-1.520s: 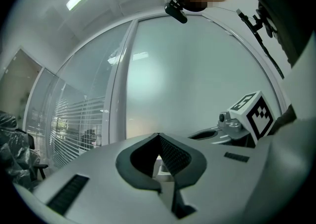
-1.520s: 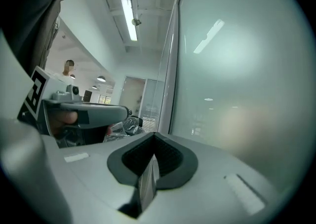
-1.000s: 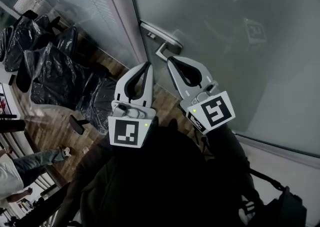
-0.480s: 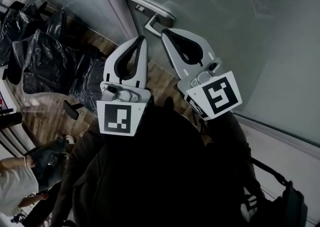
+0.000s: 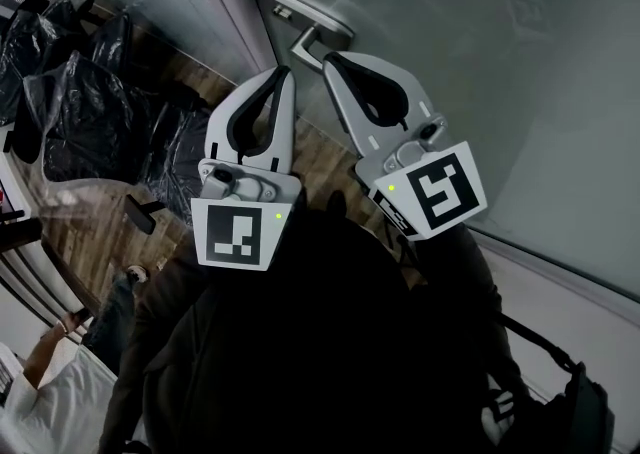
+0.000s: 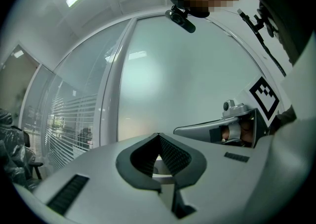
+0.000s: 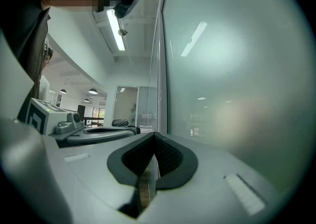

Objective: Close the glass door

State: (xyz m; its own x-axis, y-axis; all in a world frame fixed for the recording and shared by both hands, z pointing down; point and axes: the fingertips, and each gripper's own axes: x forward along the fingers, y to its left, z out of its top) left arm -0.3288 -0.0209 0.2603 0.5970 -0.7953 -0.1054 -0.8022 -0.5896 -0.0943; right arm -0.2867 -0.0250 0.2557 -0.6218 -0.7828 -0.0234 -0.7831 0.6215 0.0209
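**Both grippers pressed shut, tips at the door handle**

Head view: the left gripper (image 5: 284, 74) and right gripper (image 5: 330, 60) are held side by side, near each other but apart. Both point up at the metal lever handle (image 5: 305, 30) of the frosted glass door (image 5: 450, 92), which fills the upper right. The right gripper's tips lie just below the handle; whether they touch it cannot be told. Each gripper's cube carries a black-and-white square pattern, not readable lettering. The door's handle-side edge runs along a grey frame post (image 5: 235, 2). Left of the post, chairs wrapped in black plastic (image 5: 80, 112) stand on a wood floor (image 5: 90, 227). At the lower right a black bag (image 5: 580, 412) hangs on a strap, its contents out of sight. A person in a white sleeve (image 5: 50, 392) is at the bottom left corner.

Left gripper view: the left gripper (image 6: 158, 135) has its jaws pressed together at the tips, with nothing pinched between them. Ahead are the glass door (image 6: 182, 80) and the frame post (image 6: 111, 94), with slatted blinds (image 6: 64, 124) further left. The right gripper (image 6: 180, 130) shows at the right edge with its square marker.

Right gripper view: the right gripper (image 7: 154, 135) likewise has its jaws closed tip to tip on nothing. The glass door (image 7: 237, 94) fills the right side, and its edge rises just above the tips. The left gripper (image 7: 133, 130) lies to the left, under a ceiling light (image 7: 116, 30).
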